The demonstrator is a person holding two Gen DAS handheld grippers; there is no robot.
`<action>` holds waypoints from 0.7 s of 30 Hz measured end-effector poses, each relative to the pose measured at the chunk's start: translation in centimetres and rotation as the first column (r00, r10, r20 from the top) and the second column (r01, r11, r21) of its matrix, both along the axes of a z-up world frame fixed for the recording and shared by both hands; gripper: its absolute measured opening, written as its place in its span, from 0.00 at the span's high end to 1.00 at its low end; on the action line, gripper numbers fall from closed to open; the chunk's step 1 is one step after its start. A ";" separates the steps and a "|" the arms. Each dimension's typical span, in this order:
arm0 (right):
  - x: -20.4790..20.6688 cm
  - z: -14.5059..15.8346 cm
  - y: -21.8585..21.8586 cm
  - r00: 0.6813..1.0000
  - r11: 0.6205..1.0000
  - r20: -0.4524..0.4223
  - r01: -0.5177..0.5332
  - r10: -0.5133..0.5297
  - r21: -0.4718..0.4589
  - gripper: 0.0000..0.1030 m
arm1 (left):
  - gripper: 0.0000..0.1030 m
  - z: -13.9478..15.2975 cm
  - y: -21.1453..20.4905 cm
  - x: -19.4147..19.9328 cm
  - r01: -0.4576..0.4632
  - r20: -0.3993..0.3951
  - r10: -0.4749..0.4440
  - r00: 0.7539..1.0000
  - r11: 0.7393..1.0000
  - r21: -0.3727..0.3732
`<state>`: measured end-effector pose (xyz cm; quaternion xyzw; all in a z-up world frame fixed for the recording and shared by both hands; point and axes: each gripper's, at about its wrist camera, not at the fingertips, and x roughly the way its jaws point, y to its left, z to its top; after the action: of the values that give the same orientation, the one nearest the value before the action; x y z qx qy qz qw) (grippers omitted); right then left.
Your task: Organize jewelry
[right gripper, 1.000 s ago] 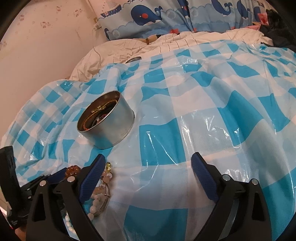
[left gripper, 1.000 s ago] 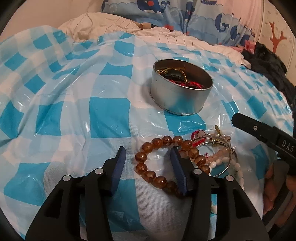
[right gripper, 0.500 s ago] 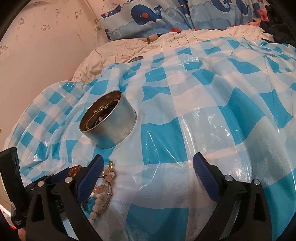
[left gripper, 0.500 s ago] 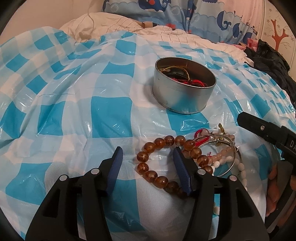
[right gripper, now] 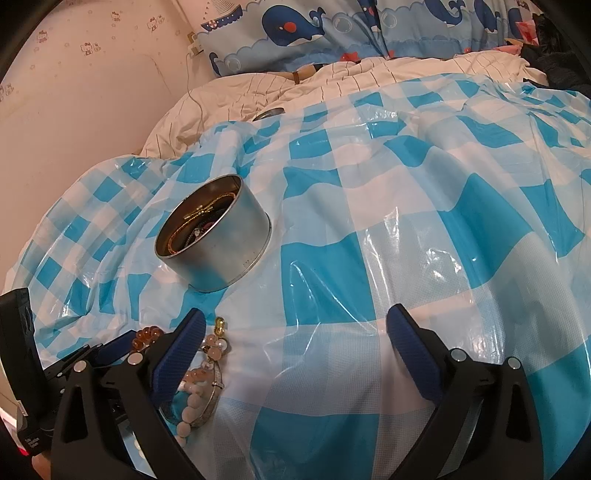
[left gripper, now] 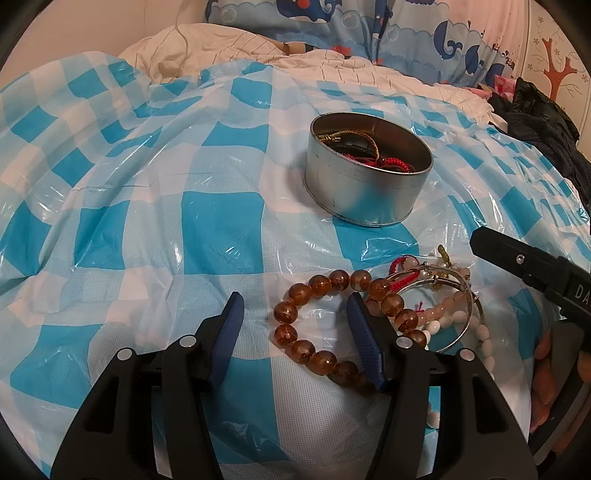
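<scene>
A round metal tin (left gripper: 369, 173) with gold and red jewelry inside stands on the blue checked plastic sheet; it also shows in the right wrist view (right gripper: 214, 243). An amber bead bracelet (left gripper: 306, 349) lies in front of it, next to a pile of pink and white bead bracelets, a silver bangle (left gripper: 456, 295) and red cord. My left gripper (left gripper: 295, 332) is open, its jaws astride the bracelet's left part, right finger inside the loop. My right gripper (right gripper: 295, 345) is wide open and empty, just right of the pile (right gripper: 201, 380).
The sheet (left gripper: 129, 229) covers a soft bed and is wrinkled. A whale-print pillow (right gripper: 332, 33) and cream quilt lie at the back. Dark clothing (left gripper: 543, 125) sits at the far right. A wall (right gripper: 74, 92) runs along the left of the bed.
My left gripper has drawn back a little from the tin and its jaws have opened slightly around the amber bracelet. The right gripper has shifted slightly; jewelry has not moved.
</scene>
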<state>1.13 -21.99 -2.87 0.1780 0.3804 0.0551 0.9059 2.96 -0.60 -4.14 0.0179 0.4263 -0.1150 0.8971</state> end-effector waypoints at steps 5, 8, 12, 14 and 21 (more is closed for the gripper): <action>0.0 0.0 0.0 1.000 1.000 0.000 0.000 0.000 0.001 0.08 | 0.46 0.0 0.0 0.0 0.000 0.000 0.000 1.000 1.000 0.000; 0.0 0.0 0.0 1.000 1.000 0.000 0.000 0.000 0.001 0.08 | 0.46 0.0 0.0 0.0 0.000 0.000 0.000 1.000 1.000 -0.001; 0.0 0.0 0.0 1.000 1.000 0.000 0.000 0.000 0.000 0.08 | 0.45 0.0 0.0 0.0 0.001 -0.001 -0.001 1.000 1.000 -0.001; 0.0 0.0 0.0 1.000 1.000 0.000 0.000 0.000 0.000 0.08 | 0.45 0.0 0.0 0.0 0.001 -0.001 -0.001 1.000 1.000 -0.001; 0.0 0.0 0.0 1.000 1.000 0.000 -0.001 0.001 0.001 0.08 | 0.45 0.0 0.0 0.0 0.001 -0.001 -0.001 1.000 1.000 -0.001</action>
<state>1.14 -21.99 -2.88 0.1781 0.3804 0.0555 0.9058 3.01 -0.61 -4.16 0.0177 0.4268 -0.1154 0.8968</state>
